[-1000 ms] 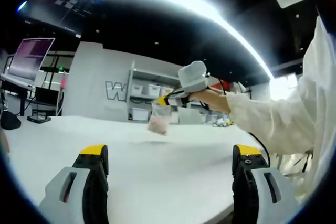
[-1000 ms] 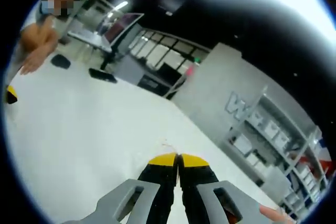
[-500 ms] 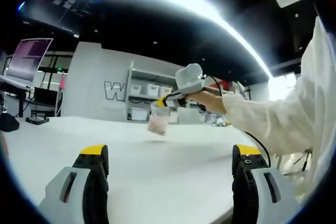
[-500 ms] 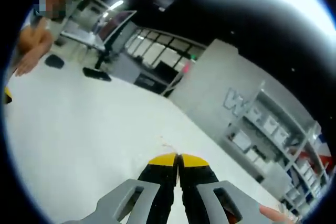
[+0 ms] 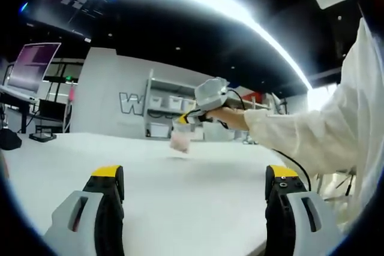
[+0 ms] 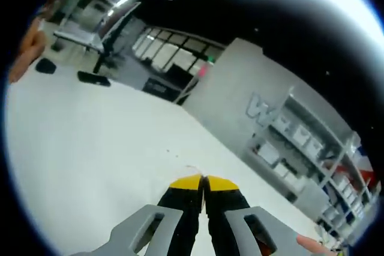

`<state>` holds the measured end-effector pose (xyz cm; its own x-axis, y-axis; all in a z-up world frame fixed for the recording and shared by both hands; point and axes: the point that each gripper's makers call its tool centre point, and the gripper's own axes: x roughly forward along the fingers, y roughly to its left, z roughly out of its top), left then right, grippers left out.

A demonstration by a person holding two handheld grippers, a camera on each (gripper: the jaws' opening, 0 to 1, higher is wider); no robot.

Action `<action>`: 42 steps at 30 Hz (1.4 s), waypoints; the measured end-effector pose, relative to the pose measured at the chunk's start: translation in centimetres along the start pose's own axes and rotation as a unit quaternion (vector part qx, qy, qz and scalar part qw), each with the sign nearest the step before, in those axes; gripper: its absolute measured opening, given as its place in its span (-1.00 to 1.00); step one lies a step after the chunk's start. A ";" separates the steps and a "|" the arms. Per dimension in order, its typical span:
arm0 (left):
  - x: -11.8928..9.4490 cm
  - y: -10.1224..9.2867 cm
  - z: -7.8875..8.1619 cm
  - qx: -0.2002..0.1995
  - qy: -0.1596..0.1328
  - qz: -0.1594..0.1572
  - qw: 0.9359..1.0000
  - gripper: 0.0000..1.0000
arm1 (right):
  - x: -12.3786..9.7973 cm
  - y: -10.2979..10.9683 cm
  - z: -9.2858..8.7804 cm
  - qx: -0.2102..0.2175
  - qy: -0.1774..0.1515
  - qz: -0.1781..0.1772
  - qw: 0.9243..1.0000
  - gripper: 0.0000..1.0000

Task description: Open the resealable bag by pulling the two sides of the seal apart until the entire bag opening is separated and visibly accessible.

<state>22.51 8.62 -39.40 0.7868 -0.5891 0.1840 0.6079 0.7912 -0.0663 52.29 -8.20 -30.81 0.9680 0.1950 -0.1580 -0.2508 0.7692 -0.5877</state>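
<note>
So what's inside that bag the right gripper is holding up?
The bag hangs from the right gripper, something pinkish low inside. It's too small and blurred to identify.

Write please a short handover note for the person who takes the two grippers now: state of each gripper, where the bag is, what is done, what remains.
Right gripper: jaws shut on the top edge of the resealable bag, which hangs above the white table.
Left gripper: jaws wide open, holding nothing, low over the table, apart from the bag.
Done: bag gripped on one side.
Left: grip the other side of the seal with the left gripper and pull apart. Whether the seal is open, I cannot tell.
</note>
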 end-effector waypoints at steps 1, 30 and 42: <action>0.0 0.0 -0.1 0.000 0.001 0.000 1.000 0.92 | 0.3 -0.1 -0.2 0.002 0.003 -0.002 1.000 -1.00; -0.4 1.2 0.4 -0.007 -0.009 0.014 1.000 0.92 | 5.9 -1.7 -1.1 0.032 0.063 -0.023 0.997 -1.00; -0.3 2.1 0.3 -0.010 -0.006 0.020 1.000 0.92 | 8.3 -2.3 -1.8 -0.022 0.086 -0.045 0.995 -1.00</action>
<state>23.53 10.50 -39.26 0.8091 -0.5553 0.1923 0.5784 0.8103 -0.0939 60.93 -9.43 -32.16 0.9721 0.0169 -0.2341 -0.1668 0.7513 -0.6385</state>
